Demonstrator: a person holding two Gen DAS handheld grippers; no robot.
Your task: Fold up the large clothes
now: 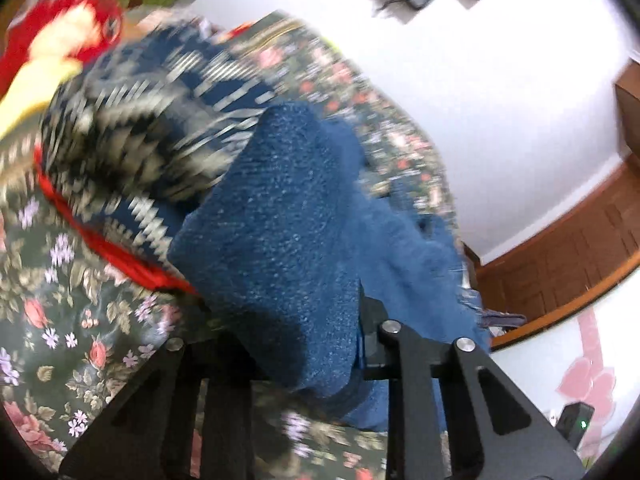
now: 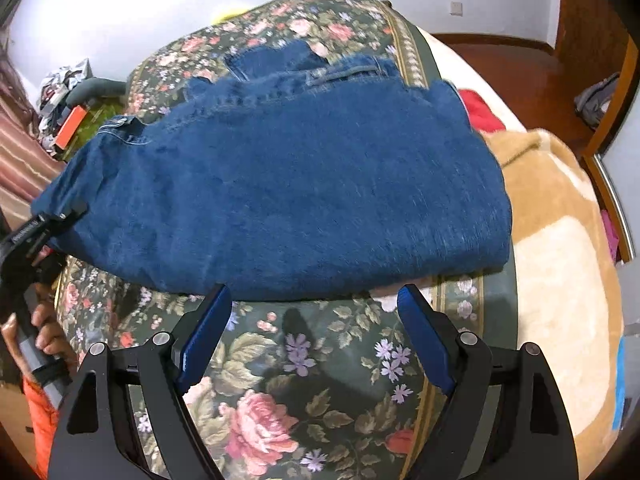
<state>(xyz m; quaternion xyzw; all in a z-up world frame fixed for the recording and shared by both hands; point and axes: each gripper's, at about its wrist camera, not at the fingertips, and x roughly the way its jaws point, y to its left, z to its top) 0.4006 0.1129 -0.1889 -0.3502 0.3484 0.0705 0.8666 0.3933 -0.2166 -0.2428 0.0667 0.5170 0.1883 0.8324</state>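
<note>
Jeans nearly folded on the bed

The jeans [image 2: 280, 184] lie in a thick bundle on the flowered bedspread [image 2: 304, 364]; left tongs [image 1: 316, 364] clamp 1 end, right tongs [image 2: 316, 312] gape empty at the near edge.

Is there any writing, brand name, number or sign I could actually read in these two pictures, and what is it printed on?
Nothing here reads with certainty.
White lettering on the black left hand-held gripper, which pinches the folded blue denim jeans: too small and tilted to read.
Orange box beside the dark floral bedspread: no print legible.
Right hand-held gripper: no marking visible.
</note>
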